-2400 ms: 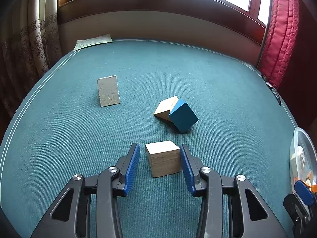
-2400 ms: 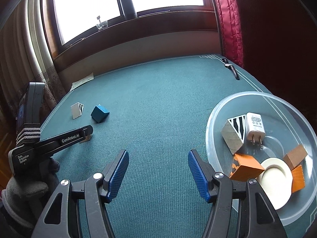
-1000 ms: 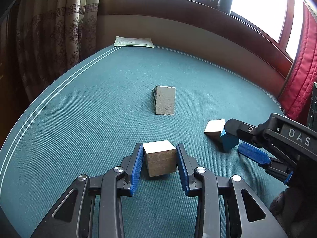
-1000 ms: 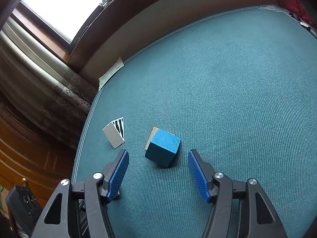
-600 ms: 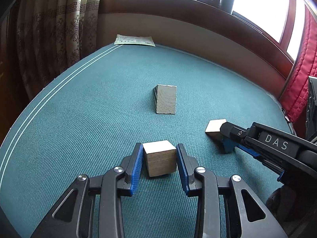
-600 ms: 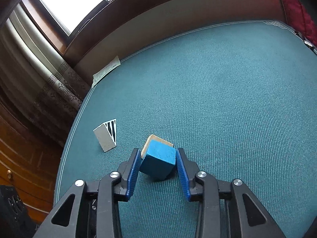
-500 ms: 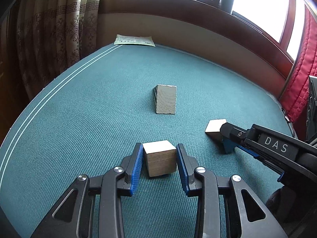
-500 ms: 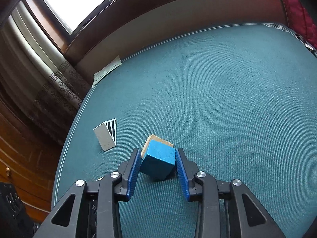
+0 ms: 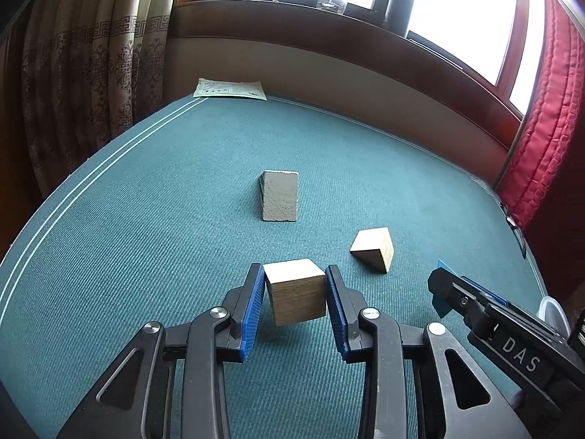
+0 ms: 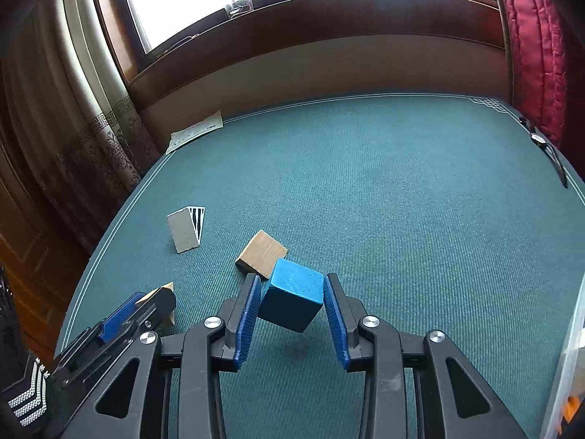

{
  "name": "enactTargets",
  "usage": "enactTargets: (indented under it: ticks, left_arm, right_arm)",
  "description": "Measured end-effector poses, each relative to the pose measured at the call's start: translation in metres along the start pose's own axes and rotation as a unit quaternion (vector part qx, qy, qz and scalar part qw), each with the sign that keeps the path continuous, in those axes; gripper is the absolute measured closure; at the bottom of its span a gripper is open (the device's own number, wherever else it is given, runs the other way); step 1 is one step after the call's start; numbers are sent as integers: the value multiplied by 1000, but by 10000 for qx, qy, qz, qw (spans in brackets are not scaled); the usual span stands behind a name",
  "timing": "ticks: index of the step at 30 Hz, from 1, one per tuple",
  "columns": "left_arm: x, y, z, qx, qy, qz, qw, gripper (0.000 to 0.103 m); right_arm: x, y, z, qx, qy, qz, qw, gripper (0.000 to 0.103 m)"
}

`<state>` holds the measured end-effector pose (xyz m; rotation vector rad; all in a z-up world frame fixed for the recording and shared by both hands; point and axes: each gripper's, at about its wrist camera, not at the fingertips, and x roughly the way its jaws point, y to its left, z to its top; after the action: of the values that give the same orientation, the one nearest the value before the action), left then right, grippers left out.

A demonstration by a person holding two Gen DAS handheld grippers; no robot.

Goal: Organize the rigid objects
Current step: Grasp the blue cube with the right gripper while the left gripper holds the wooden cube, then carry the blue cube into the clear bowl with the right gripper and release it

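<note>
My left gripper is shut on a plain wooden cube and holds it just above the green table. My right gripper is shut on a blue cube, tilted and lifted off the cloth; its tip shows in the left wrist view. A wooden wedge lies on the table beyond the left gripper, also in the right wrist view. A grey wedge with a striped side stands farther back.
A paper sheet lies at the far edge of the green table. The rim of a clear plastic bowl shows at the right. Curtains hang left, a red cushion stands right.
Both grippers closed on their cubes earlier. The right gripper has now lifted the blue cube off the wooden wedge and drawn back right. The left gripper has raised its cube slightly.
</note>
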<state>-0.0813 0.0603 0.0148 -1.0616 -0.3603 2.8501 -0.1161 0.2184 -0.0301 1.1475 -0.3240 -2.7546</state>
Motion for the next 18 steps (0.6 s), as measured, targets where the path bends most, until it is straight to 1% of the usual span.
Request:
enactTargets:
  ticks: [8,18]
  left_arm:
    - [-9,-12,-1,160,-47,-547,9984,68]
    - [-12,-22,-4,313,-72,-648,9974,68]
  right_arm:
    - [-31,-18,-14,227,-123,-159,9995,65]
    - [-66,-36,-30,467,-342,-402,9975,65]
